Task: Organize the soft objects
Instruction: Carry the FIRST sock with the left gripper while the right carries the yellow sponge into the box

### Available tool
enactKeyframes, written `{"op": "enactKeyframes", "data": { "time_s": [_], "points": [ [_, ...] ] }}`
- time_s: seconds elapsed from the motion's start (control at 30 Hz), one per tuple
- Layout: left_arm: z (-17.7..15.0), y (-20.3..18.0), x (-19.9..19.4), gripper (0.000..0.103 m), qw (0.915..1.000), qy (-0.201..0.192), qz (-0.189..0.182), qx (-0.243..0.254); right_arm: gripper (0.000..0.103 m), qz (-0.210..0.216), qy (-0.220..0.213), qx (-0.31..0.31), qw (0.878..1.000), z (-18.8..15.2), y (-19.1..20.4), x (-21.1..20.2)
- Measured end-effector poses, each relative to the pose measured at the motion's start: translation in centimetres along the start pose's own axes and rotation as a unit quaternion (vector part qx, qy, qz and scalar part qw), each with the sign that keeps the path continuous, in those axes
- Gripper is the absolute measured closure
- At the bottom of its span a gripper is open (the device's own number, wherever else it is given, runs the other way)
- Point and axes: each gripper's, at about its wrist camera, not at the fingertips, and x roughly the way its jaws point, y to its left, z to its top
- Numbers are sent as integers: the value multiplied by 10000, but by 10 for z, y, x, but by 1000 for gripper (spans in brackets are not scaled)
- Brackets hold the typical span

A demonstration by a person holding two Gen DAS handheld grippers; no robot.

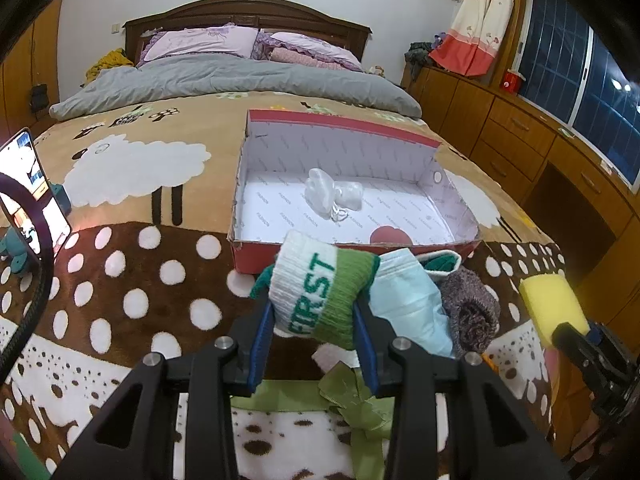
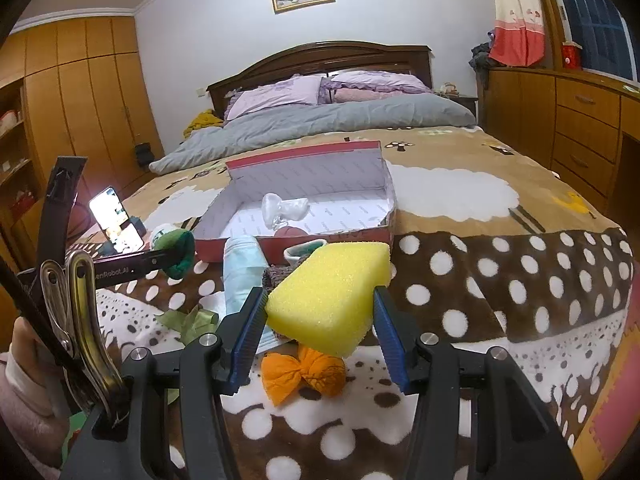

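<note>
Left gripper (image 1: 314,312) jaws clamp sock (image 1: 320,292), lifted just before box (image 1: 256,184). Right gripper (image 2: 320,308) jaws pinch sponge (image 2: 328,300) above bed (image 2: 480,288). Carry each over near rim, lower inside beside white bundle (image 1: 334,194), then release.

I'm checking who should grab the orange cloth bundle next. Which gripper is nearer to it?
Right. The right gripper, holding the yellow sponge, hangs just above the orange cloth bundle. The left gripper, holding the rolled sock, is off to its left.
</note>
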Motion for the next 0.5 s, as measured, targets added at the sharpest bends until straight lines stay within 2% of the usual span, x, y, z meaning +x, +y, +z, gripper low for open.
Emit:
{"op": "enactKeyframes", "data": {
  "time_s": [0.5],
  "points": [
    [27, -9, 6, 64, 9997, -127, 48, 185, 49, 143, 29, -165, 9998, 20, 4, 16]
  ]
}}
